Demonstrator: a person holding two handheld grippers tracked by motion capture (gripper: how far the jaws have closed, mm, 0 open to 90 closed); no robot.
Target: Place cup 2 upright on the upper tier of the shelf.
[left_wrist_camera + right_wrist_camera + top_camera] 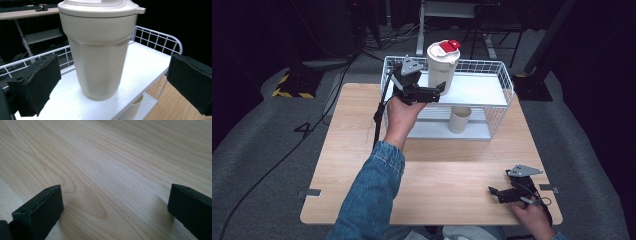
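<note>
Tumbler [442,66] stands upright on the rack's [479,90] top shelf, left gripper [435,92] released with jaws apart either side of it, placement apparently done, withdrawal remaining; right gripper [498,192] idle, released, on the table [437,185].

Wooden table [362,150] bears wire shelf [504,85]; tumbler [441,67] atop.

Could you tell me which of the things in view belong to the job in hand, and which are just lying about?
In the job:
- lidded cream tumbler on the rack's top shelf
- left gripper, jaws open on either side of it, not touching

Lying about:
- small cup on the lower shelf
- right gripper, open, low over the wooden table
</note>
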